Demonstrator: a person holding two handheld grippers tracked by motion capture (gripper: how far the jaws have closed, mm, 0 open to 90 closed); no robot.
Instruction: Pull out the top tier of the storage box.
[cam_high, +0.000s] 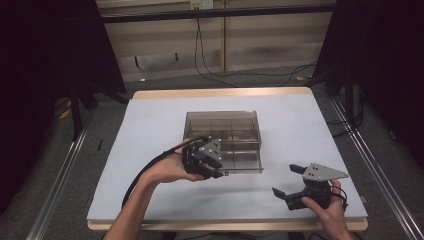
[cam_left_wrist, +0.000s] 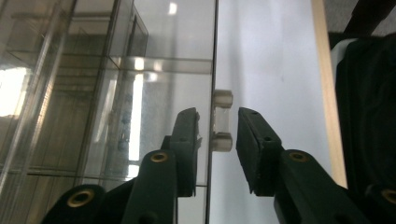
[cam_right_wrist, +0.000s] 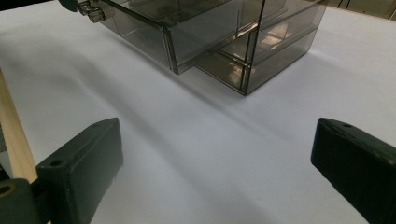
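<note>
Left gripper (cam_left_wrist: 217, 128): jaws narrow, astride drawer handle (cam_left_wrist: 222, 120), contact unclear. Right gripper (cam_high: 289, 181): wide, empty, near table (cam_high: 150, 120) front edge. Drawer box (cam_high: 225, 137): central.

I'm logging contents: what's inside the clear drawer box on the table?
The drawer box shows divider walls and empty-looking compartments through its smoky plastic. The left tool, at the pulled-out drawer's handle, covers the front-left corner; glare hides the rest.

A white mat (cam_high: 300, 130) is covering the wooden table (cam_high: 225, 92). At twelve o'clock beyond it, black cables (cam_high: 210, 60) are hanging down and trailing across the grey floor (cam_high: 240, 80). Metal rails (cam_high: 60, 180) are running along both sides.
</note>
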